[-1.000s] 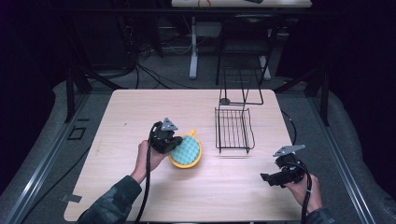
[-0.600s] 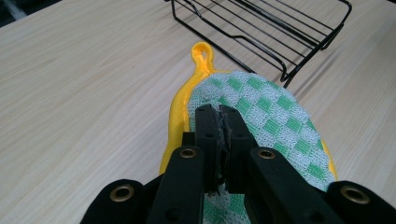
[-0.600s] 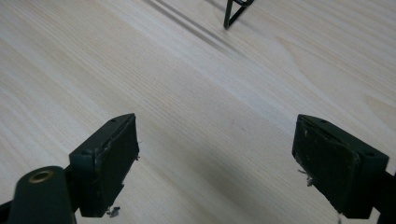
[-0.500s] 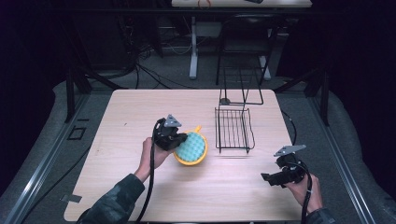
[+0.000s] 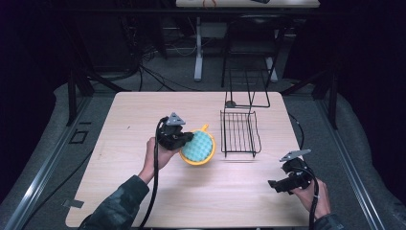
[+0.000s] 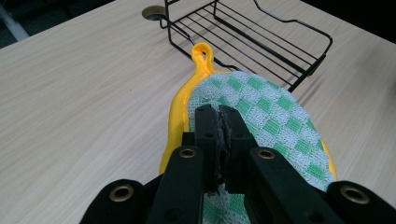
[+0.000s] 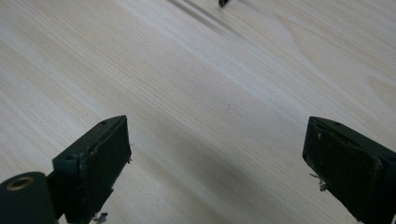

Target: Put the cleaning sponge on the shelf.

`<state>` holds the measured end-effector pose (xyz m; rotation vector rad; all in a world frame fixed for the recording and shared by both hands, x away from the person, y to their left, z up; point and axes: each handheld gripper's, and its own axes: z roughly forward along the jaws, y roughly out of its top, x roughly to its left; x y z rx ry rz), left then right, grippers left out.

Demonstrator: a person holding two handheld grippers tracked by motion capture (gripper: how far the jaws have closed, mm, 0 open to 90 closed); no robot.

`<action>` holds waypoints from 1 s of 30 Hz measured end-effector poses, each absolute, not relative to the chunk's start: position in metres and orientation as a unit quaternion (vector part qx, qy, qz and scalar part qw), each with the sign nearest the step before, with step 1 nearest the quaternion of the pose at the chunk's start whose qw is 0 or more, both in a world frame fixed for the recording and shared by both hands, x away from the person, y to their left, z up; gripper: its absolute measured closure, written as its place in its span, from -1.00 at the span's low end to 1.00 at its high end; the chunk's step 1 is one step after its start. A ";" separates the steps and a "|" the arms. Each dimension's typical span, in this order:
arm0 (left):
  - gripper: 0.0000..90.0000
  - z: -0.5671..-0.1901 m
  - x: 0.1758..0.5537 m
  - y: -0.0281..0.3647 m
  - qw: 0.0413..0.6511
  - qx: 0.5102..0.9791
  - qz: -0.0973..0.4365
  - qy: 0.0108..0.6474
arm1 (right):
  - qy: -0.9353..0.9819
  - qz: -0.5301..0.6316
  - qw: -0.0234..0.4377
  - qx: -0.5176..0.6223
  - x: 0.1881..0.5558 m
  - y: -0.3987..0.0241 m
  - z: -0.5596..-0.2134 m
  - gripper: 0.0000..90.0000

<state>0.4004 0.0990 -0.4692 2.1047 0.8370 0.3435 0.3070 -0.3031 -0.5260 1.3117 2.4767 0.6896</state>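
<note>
The left hand-held gripper point(image 5: 187, 139) is clenched on a round pot holder point(image 5: 197, 148), yellow-rimmed with a green-and-white checked face. In the left gripper view the two black jaws stand pressed together on the pot holder's point(image 6: 261, 116) near edge, with the checked cloth spreading out beyond and to the right of them and the yellow rim curving away on the left. The small yellow hanging loop point(image 6: 203, 52) sits at the far end of the pot holder, pointing away from the left hand-held gripper point(image 6: 219, 128) toward the black wire rack point(image 6: 261, 35).

In the high view the pot holder sits near the middle of the surface point(image 5: 119, 191), slightly toward its left edge, tilted rather than flat, with its checked face turned up and toward the near edge. The left hand grips just to its left. The wire rack point(image 5: 239, 132) stands just beside it on the right, apart from it, toward the far right part of the surface.

The right hand-held gripper point(image 5: 275, 184) hangs near the near right corner of the surface, well apart from the pot holder. In the right gripper view its jaws stand wide, released, with bare wood point(image 7: 210, 93) between them.
</note>
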 end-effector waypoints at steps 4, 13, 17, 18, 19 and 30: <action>0.94 -0.465 0.402 0.095 0.416 0.836 0.142 0.328 | 0.852 0.238 0.132 0.448 0.307 -0.304 -0.526 -0.84; 0.93 -0.459 0.407 0.078 0.423 0.834 0.150 0.321 | 0.853 0.238 0.130 0.446 0.306 -0.303 -0.525 -0.83; 0.93 -0.455 0.409 0.071 0.428 0.833 0.156 0.315 | 0.853 0.238 0.132 0.445 0.306 -0.302 -0.525 -0.83; 0.93 -0.454 0.410 0.069 0.430 0.832 0.155 0.315 | 0.853 0.239 0.131 0.445 0.306 -0.302 -0.525 -0.83; 0.93 -0.454 0.410 0.067 0.431 0.832 0.155 0.314 | 0.853 0.238 0.131 0.445 0.306 -0.302 -0.525 -0.82; 0.93 -0.452 0.417 0.040 0.441 0.832 0.156 0.299 | 0.854 0.238 0.131 0.443 0.306 -0.303 -0.526 -0.81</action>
